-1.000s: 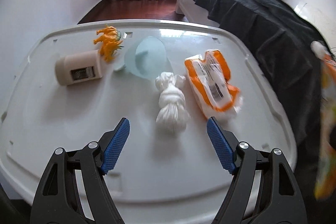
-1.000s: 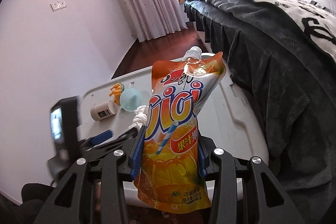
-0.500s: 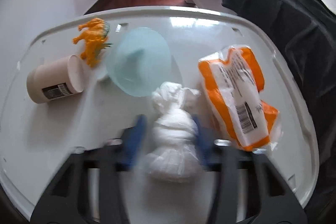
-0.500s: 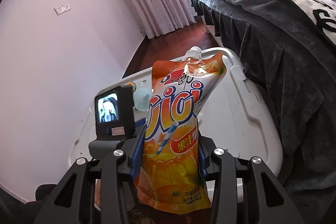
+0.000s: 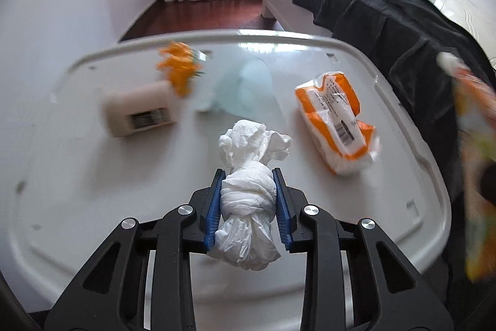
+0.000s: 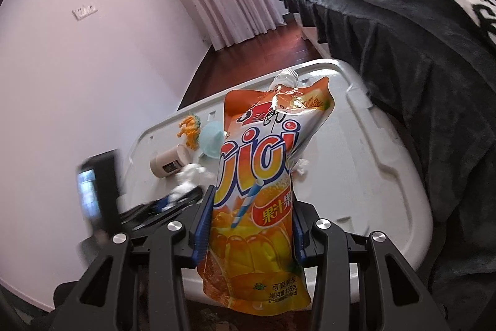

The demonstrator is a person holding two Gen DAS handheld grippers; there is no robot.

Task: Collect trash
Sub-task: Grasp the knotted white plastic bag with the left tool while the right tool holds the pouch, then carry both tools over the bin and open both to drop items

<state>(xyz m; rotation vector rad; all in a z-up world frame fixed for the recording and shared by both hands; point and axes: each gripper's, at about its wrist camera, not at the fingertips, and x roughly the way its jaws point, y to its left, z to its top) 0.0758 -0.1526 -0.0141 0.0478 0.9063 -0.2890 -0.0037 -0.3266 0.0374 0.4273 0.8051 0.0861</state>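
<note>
Now left tongs (image 5: 248, 200) pinch a knotted, crinkly white bag (image 5: 248, 207); right tongs (image 6: 252, 222) clamp a glossy orange pouch (image 6: 260, 176).

Colours of the items on the white desk (image 5: 93, 207).
White knotted tissue wad (image 5: 248, 197); orange-and-white wrapper (image 5: 336, 117); orange drink pouch (image 6: 259, 176) with white lettering; pale-blue funnel (image 5: 245, 92); blue claw pads (image 5: 214, 207).

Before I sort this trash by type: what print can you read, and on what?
"cici", large letters on the orange juice pouch.
"果汁果", red banner on that pouch, cut off at the edge.
"可吸果冻", small print near the pouch bottom; the line beneath is too small.
Cream bottle: barcode label, blurred.
Orange-and-white packet: barcode and fine print, unreadable.
</note>
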